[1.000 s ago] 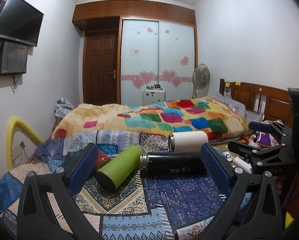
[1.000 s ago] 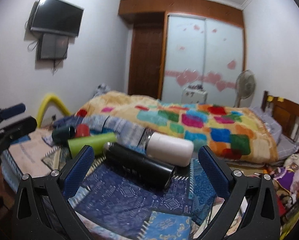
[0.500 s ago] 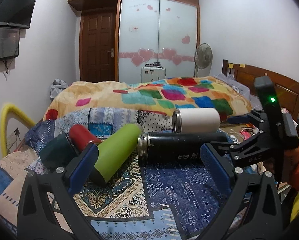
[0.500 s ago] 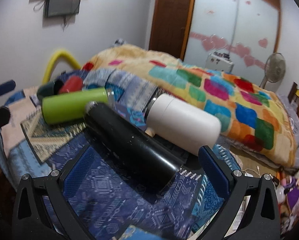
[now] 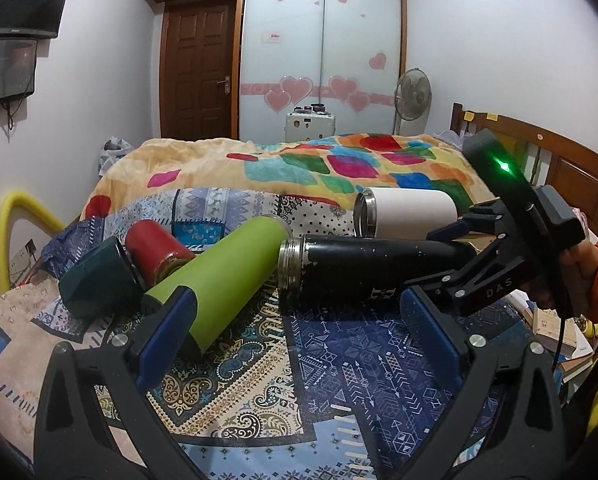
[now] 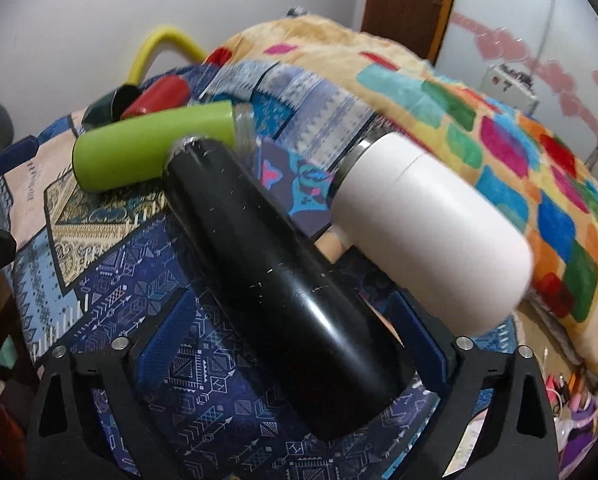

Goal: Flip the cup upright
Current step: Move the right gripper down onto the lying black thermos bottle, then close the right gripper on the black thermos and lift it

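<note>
Since half a second ago the right hand-held gripper [image 6: 287, 344] has closed in on the black flask [image 6: 275, 276], whose closed base end now sits between its wide-spread blue pads [image 6: 419, 332], not yet pinched. That flask lies on its side on the patterned blue quilt [image 5: 339, 360], its steel-rimmed mouth toward 10 o'clock in the right wrist view. It looks like a rigid steel vacuum flask with a scuffed gloss coat: probably moderately heavy, unyielding and slippery, so a firm squeeze across the body near the base, then a pivot about that end, seems the sound hold. The left hand-held gripper [image 5: 299, 320] hangs wide and empty nearer the viewer. Beyond, a lime-green flask [image 5: 219, 280] lies at 10 o'clock, a white flask [image 5: 407, 216] at 1 o'clock, and a red cup [image 5: 155, 252] and dark green cup [image 5: 95, 280] farther left.
</note>
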